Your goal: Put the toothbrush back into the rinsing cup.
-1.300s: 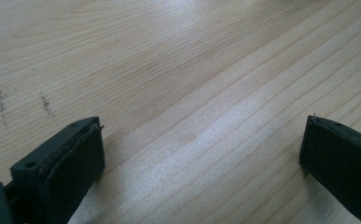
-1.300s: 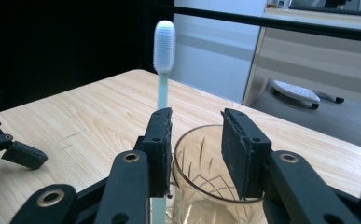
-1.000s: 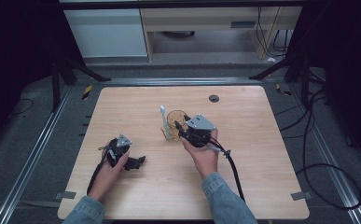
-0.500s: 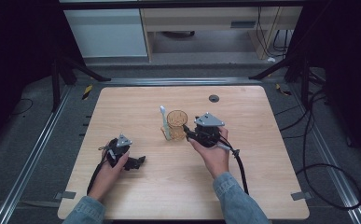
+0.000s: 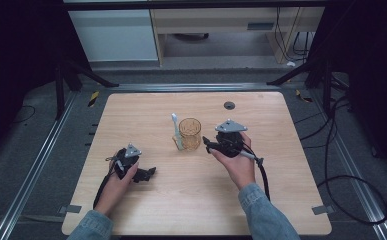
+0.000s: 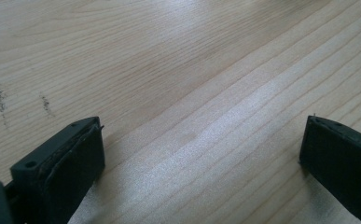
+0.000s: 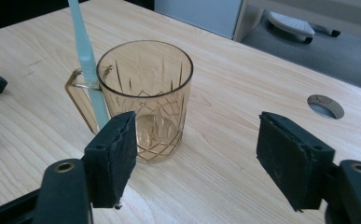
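Note:
An amber cut-glass mug point(image 5: 190, 132) point(image 7: 145, 98) stands upright near the table's middle. A pale toothbrush point(image 5: 176, 131) point(image 7: 87, 60) stands up through the mug's handle point(image 7: 78, 100) on its left side. My right gripper point(image 5: 207, 145) point(image 7: 197, 158) is open just right of the mug. Its jaws point at the mug, and nothing is between them. At the front left, my left gripper point(image 5: 148, 174) point(image 6: 201, 149) rests low over bare wood, open and holding nothing.
A round cable hole point(image 5: 229, 105) point(image 7: 325, 106) sits in the wooden table point(image 5: 281, 190) behind the mug. Beyond the far edge are cabinets point(image 5: 121, 35). Cables point(image 5: 341, 180) lie on the floor to the right. One tip of the left gripper shows in the right gripper view.
My right gripper has drawn back to the right, away from the mug it was up against. The mug and toothbrush stay put. The left gripper has not moved.

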Tool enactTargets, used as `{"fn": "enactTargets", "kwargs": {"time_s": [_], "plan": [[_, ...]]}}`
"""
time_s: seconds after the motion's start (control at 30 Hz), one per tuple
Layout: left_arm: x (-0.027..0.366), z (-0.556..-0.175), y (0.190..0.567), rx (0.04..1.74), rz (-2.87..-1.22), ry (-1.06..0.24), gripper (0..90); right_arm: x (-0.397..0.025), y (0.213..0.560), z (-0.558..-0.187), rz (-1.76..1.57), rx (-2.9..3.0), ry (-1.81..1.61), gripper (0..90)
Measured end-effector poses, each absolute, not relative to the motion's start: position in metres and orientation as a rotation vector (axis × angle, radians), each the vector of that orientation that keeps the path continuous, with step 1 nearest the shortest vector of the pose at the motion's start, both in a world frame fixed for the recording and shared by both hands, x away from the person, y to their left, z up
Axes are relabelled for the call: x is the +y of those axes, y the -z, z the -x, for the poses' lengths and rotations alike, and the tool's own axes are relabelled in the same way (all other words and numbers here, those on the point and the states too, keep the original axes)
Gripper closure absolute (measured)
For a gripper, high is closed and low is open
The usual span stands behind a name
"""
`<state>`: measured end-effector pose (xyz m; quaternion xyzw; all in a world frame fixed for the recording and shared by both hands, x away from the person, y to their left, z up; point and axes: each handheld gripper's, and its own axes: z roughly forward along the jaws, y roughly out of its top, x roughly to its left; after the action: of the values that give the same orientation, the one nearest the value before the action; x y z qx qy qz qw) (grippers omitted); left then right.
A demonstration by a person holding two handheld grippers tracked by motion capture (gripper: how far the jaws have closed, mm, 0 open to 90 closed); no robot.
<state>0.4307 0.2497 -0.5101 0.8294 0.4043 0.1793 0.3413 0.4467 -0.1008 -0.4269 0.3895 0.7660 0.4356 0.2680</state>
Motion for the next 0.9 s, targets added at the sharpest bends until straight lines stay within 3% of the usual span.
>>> {"fn": "enactTargets", "kwargs": {"time_s": [0.9], "plan": [[0.250,-0.431,0.510,1.053,-2.157,-0.467,0.0,-0.147,0.424,-0.446,-1.194,2.166,-1.044,8.7]]}}
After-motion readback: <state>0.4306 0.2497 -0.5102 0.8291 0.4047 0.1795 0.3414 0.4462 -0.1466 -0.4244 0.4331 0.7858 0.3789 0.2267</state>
